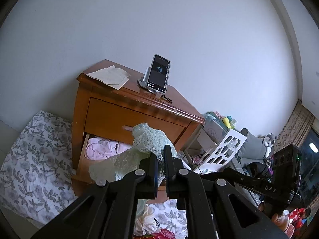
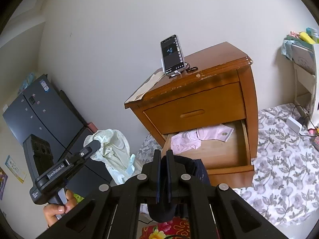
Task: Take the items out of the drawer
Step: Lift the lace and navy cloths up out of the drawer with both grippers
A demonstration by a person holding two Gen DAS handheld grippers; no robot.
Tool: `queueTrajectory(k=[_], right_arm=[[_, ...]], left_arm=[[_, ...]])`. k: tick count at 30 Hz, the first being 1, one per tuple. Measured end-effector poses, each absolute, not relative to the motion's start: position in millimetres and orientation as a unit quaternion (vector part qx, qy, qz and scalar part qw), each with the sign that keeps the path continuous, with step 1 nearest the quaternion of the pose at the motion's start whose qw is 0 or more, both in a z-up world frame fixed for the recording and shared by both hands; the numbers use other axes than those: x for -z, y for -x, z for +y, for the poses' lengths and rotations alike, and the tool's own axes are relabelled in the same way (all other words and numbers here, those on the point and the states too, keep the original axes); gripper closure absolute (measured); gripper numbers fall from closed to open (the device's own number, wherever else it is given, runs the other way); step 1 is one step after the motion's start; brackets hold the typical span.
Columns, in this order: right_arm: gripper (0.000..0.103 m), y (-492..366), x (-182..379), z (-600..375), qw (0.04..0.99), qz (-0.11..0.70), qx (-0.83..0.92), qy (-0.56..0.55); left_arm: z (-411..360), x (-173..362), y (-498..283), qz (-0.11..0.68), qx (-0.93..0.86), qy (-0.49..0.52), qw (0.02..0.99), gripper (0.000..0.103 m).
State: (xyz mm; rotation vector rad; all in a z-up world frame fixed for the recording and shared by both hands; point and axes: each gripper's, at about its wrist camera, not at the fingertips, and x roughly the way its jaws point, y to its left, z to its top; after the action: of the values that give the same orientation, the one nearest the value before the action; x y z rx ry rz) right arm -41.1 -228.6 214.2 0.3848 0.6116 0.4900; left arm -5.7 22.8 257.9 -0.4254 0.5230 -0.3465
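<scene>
A: Both grippers are loaded. The left gripper is clamped on a pale green lace garment at lower centre of the left wrist view, and the right gripper is pinched tight on a dark navy cloth at lower centre of the right wrist view.

B: And the drawer?

A: The lower drawer of the wooden nightstand is pulled open at centre right of the right view. Pink clothes lie along its back edge; the rest of its floor is bare wood.

B: What could go wrong?

A: The lace hangs loose below the left jaws, so I judge it could snag on the drawer front or slip free, since only a fold is gripped. The navy cloth bunches under the right jaws and hides what lies beneath it.

B: Anything in the way?

A: A phone on a stand and folded paper sit on the nightstand top, well above the drawer. The floral bedding runs close beside the drawer at lower right, and a dark fridge stands at left. With neither gripper free, the pink clothes must wait.
</scene>
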Motion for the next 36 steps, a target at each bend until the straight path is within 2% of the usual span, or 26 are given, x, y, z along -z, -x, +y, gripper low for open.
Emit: queueTrajectory(k=[18, 36], right_arm=[[0.098, 37, -182, -231, 0.896, 0.336, -0.218, -0.194], [0.098, 8, -120, -232, 0.872, 0.407, -0.181, -0.202]], left_arm=[[19, -234, 2, 0.290, 0.169, 0.211, 0.918, 0.098], [6, -176, -27, 0.371, 0.168, 0.211, 0.889, 0.098]])
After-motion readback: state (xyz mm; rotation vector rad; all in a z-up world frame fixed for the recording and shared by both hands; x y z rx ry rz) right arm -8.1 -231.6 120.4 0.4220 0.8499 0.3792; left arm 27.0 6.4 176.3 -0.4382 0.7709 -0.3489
